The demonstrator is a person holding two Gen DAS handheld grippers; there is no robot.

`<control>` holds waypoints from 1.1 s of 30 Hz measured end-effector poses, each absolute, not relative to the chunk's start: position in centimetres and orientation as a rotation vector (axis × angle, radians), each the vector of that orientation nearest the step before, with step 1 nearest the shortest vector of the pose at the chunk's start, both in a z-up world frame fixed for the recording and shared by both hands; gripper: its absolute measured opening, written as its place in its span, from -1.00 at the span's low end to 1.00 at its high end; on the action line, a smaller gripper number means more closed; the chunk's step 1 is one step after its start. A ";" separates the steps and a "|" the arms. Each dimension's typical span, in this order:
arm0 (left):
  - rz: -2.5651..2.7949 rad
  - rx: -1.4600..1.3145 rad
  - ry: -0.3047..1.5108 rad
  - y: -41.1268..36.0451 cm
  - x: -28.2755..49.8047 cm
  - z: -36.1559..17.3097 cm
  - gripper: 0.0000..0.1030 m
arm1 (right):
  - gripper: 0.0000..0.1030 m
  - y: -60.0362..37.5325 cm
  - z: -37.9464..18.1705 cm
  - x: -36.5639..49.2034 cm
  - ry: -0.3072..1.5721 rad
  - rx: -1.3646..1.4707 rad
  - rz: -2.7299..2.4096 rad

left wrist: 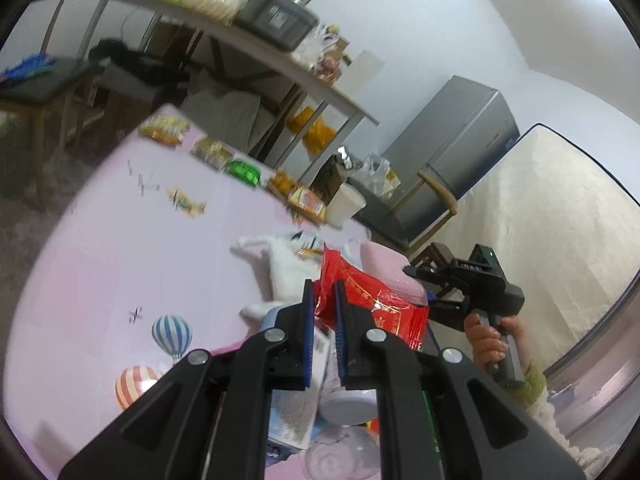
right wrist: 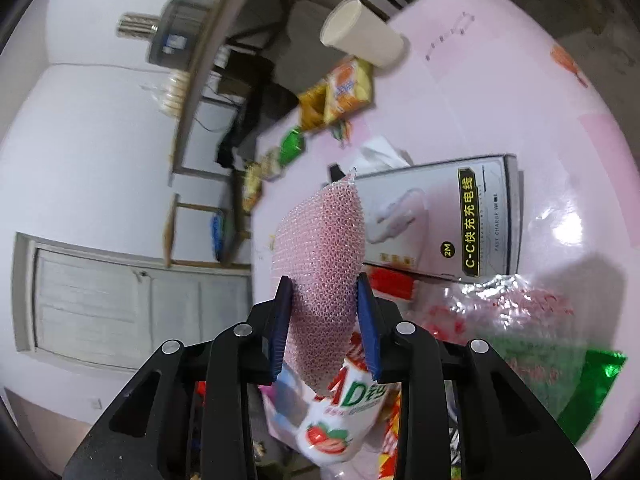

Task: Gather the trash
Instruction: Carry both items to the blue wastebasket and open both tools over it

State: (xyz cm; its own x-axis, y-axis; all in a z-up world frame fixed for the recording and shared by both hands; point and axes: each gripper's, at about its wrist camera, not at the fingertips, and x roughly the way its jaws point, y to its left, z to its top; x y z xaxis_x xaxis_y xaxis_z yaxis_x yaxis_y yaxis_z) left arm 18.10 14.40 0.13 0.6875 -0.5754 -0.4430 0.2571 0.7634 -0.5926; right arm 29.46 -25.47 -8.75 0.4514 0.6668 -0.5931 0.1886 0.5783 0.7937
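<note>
- My left hand-held gripper [left wrist: 322, 292] is pinched nearly shut on a red foil wrapper [left wrist: 372, 304], which stands up between the blue pads, clear of the pink tabletop [left wrist: 100, 264].
- My right hand-held gripper [right wrist: 324, 292] holds a pink mesh scouring pad [right wrist: 324, 252] between narrowed jaws, both pads touching it.
- Beneath it lies a heap: a strawberry AD drink bottle [right wrist: 340, 428], a charging-cable box [right wrist: 444, 220], silvery and green foil [right wrist: 592, 392].
- Step, as I judge it: both pieces gripped, carry-off pending. No bin is visible, so next I must find one and release over it.
- Both grippers tilt downward. From the left view, my right hand [left wrist: 490, 340] clasps its handle, green sleeve showing.
- Farther off: a paper cup [right wrist: 360, 34] and snack packets [left wrist: 304, 200] at the far edge, uncollected.
</note>
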 end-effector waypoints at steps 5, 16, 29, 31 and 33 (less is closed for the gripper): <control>-0.542 -0.469 0.622 11.8 16.9 3.3 -0.84 | -0.43 -28.2 -5.7 24.8 0.969 0.982 0.383; -0.920 -0.002 0.767 -14.9 16.0 8.0 -0.84 | -0.42 -43.3 -4.7 1.9 0.727 0.969 -0.055; -1.043 0.428 1.153 -50.5 10.7 -9.2 -0.85 | -0.41 -57.8 -19.3 -14.8 0.741 1.169 -0.655; -1.024 0.471 1.140 -53.7 9.5 -11.2 -0.85 | -0.36 -59.5 -21.1 -14.3 0.736 1.194 -0.684; -0.999 0.536 1.091 -56.4 8.5 -13.2 -0.76 | -0.28 -61.2 -22.5 -13.5 0.723 1.209 -0.710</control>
